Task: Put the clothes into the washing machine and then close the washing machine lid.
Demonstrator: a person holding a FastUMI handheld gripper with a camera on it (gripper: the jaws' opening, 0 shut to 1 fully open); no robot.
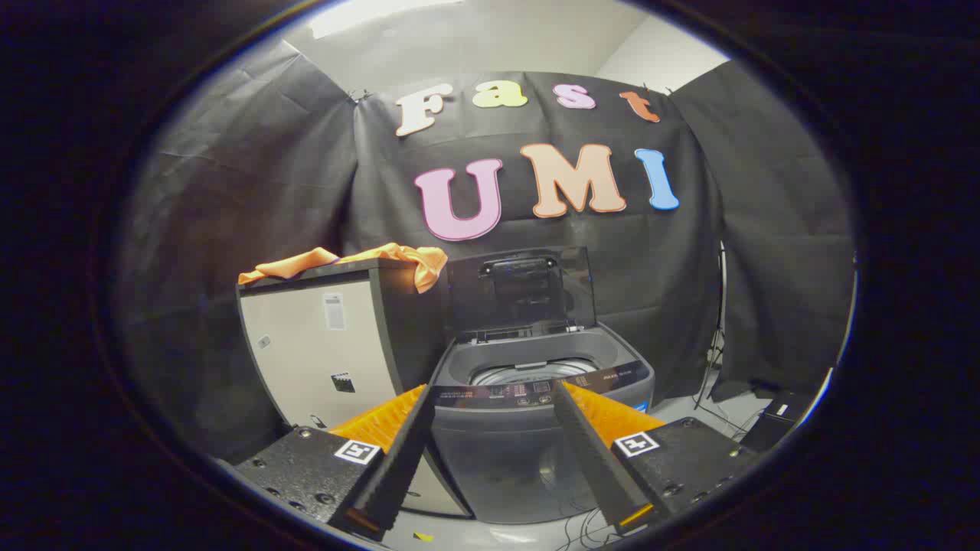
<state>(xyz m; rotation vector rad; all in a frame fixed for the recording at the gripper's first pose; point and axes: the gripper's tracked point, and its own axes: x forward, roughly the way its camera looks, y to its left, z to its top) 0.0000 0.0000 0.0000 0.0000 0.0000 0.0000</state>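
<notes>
Your gripper [490, 398] hangs with its jaws spread and nothing between them, aimed at the washing machine [528, 436] just ahead. The control panel [536, 392] faces you, and behind it the drum [532, 373] sits exposed because the lid [521, 295] stands propped upright, ready for loading. The orange clothes [344, 260] lie draped over the top of the cabinet [329, 352] beside the machine, so you likely swing there first.

Handheld gripper [494, 394], two long tapered fingers [398, 459] with ribbed inner faces, mounted on black textured blocks, round screw heads along their tops, a square black-and-white marker tag on each block
</notes>
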